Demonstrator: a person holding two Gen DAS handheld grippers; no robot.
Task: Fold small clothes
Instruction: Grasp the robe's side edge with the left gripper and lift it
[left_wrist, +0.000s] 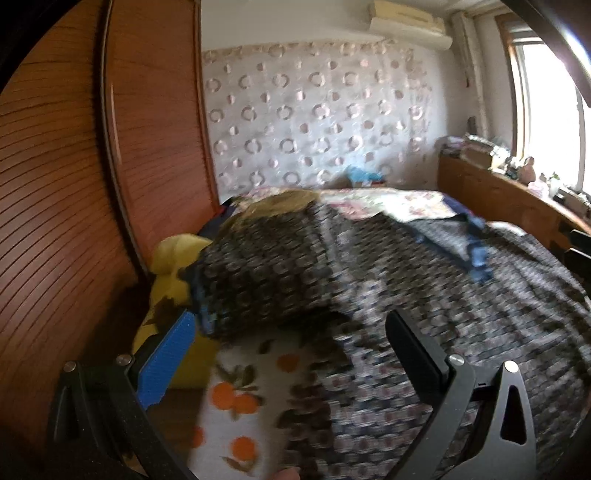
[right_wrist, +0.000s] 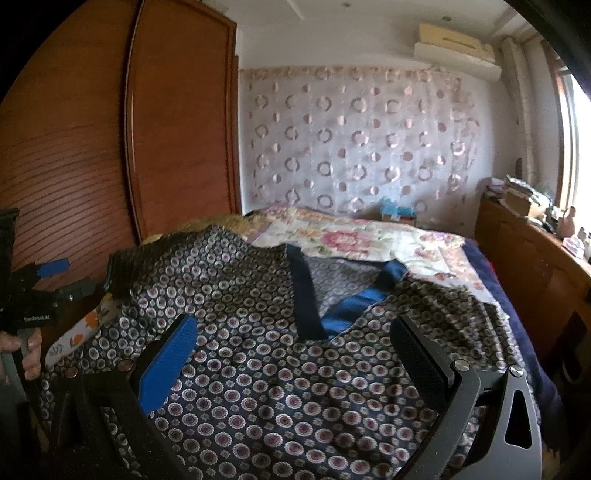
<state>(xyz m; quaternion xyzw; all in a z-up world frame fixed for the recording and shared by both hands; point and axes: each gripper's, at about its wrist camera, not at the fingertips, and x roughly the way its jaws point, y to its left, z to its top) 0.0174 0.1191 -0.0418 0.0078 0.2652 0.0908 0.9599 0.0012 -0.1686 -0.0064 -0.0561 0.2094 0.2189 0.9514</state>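
Thin, slippery-looking navy top with a small rosette print and a blue-banded V-neck (right_wrist: 258, 369), spread on the bed, neck toward the far wall.

It looks light, limp and likely to slide, so I judge the best holds are hems, shoulder seams or the firmer neck band (right_wrist: 304, 295); its long axis seems to run from the cameras toward the flowered quilt (right_wrist: 351, 236), though the lower hem is out of view. The right gripper (right_wrist: 295, 350) hovers over the chest, jaws wide, empty. The left gripper (left_wrist: 288, 343) is also spread wide, over a raised, blurred fold at the garment's left edge, beside an orange-print cloth (left_wrist: 236, 398).
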